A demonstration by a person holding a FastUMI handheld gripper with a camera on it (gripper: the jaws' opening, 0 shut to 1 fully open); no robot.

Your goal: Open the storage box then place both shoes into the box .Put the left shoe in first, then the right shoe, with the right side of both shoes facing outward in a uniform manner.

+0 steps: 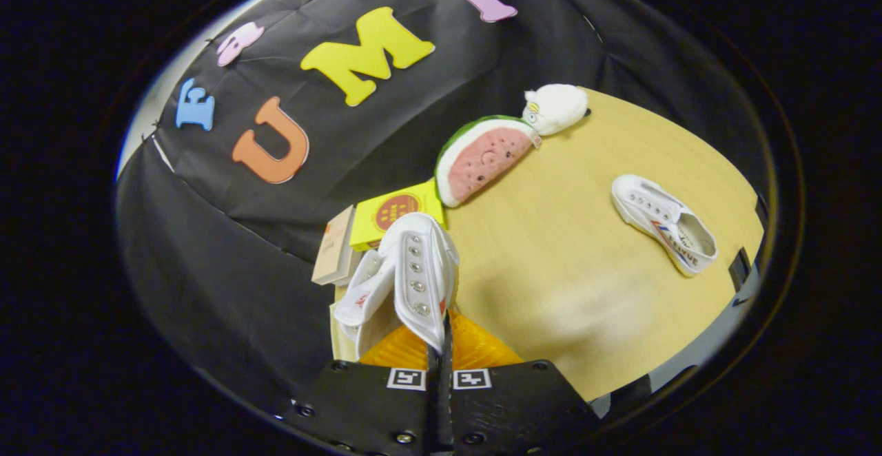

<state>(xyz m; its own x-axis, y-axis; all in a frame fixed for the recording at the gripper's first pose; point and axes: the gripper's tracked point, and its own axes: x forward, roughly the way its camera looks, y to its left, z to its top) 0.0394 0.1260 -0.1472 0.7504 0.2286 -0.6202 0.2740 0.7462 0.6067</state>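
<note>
The fingers (pixel 441 342) are closed together on the eyelet edge of a white canvas shoe (pixel 406 273), pinching the fabric between them with almost no gap. The held shoe hangs just ahead of the fingers, tilted, its row of metal eyelets facing the camera. It sits above the near corner of the wooden tabletop (pixel 565 270).

Just beyond the held shoe stands a yellow box (pixel 393 213) with a round red mark on its face, and beside it a pale tan box (pixel 335 246) set on edge. Past these, a plush watermelon slice (pixel 482 160) leans by the booth's black cloth wall, and a small white plush toy (pixel 557 107) lies touching its far end.

The second white shoe (pixel 663 222) lies on its side on the tabletop, well apart from the fingers, its opening turned toward the camera and a red and blue stripe showing on its flank.
</note>
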